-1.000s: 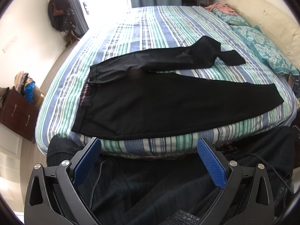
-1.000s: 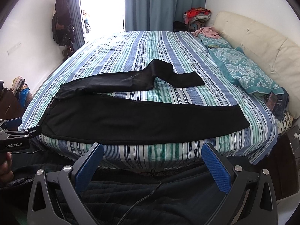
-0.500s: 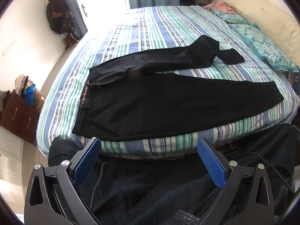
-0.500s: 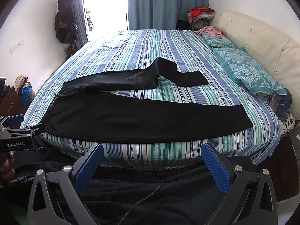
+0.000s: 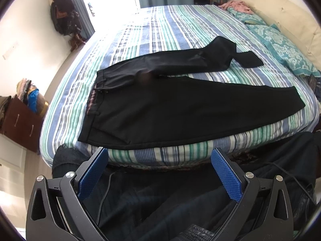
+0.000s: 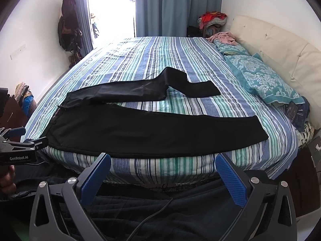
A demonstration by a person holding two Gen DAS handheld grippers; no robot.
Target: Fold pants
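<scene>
Pants spread on the bed, folding not yet begun.
Left wrist view: left gripper [image 5: 159, 168] wide and empty, short of the mattress edge; black pants [image 5: 180, 108] lie flat on the striped bed [image 5: 160, 30], legs apart, far leg kinked; right wrist view: right gripper [image 6: 163, 173] likewise wide, holding nothing; judged, every fold remains, starting with bringing the legs together.

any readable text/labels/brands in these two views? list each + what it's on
"GenRobot.AI": white print on the black body of the left claw, seen at the left edge of the right wrist view.
Waistband lining of the pants: a striped pattern, no lettering legible.
Small dark item beside the pillow: too blurred to read.
Nothing else readable in either view.
</scene>
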